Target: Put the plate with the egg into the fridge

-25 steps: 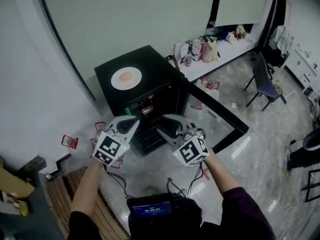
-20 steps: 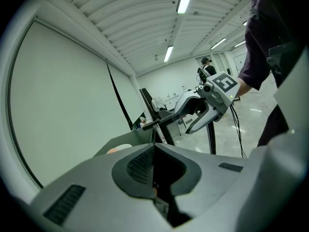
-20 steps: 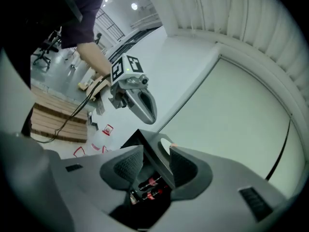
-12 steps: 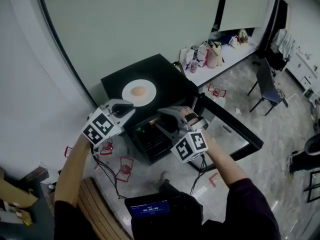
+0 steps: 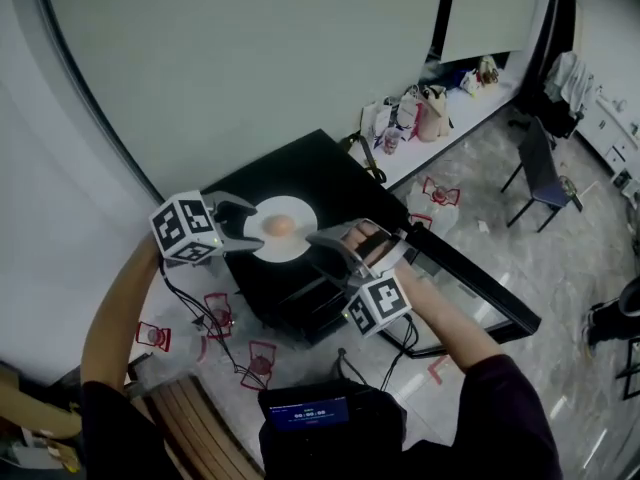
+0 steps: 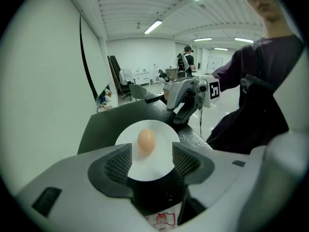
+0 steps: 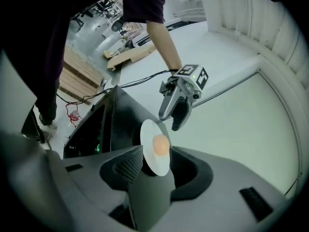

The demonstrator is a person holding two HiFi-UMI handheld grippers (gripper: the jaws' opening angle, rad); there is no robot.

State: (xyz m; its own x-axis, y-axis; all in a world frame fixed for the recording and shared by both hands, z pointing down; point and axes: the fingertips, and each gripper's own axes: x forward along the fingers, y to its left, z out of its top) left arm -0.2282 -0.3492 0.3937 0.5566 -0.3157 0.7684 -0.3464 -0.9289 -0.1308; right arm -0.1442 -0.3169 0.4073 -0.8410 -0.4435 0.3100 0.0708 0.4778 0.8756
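Pale wall point(image 5: 250, 58) and glossy grey stone floor point(image 5: 520, 218) around a low black fridge point(image 5: 335, 173). Its glass door point(image 5: 470, 278) is swung open toward the right. Round white plate point(image 5: 296, 247) sits flat on the fridge's black top surface, and the brown egg point(image 5: 281, 225) lies on it near the middle. Nothing has gone inside the fridge yet.

Left gripper point(image 5: 250, 225), grey with a marker cube, is at the plate's left edge, pointing across it. In the left gripper view point(image 6: 152, 161) its jaws are opening. The near rim of the plate point(image 6: 150, 170) shows in the gap between them and the pads are clear of it. The egg point(image 6: 146, 140) is just beyond the jaw tips.

Right gripper point(image 5: 328, 253) comes in from the plate's right side, over the fridge's front edge. In the right gripper view point(image 7: 157, 166) its jaws stand apart, with plate point(image 7: 148, 133) and egg point(image 7: 160, 145) lined up in the gap and no pad pressing on either. Can't tell if a jaw tip touches the rim. The two grippers face each other across the plate, and each shows in the other's view.

Off task: red-outlined floor markers point(image 5: 220, 313) left of the fridge, dark chair point(image 5: 535, 163) at right, bags point(image 5: 420, 108) on a white ledge behind.
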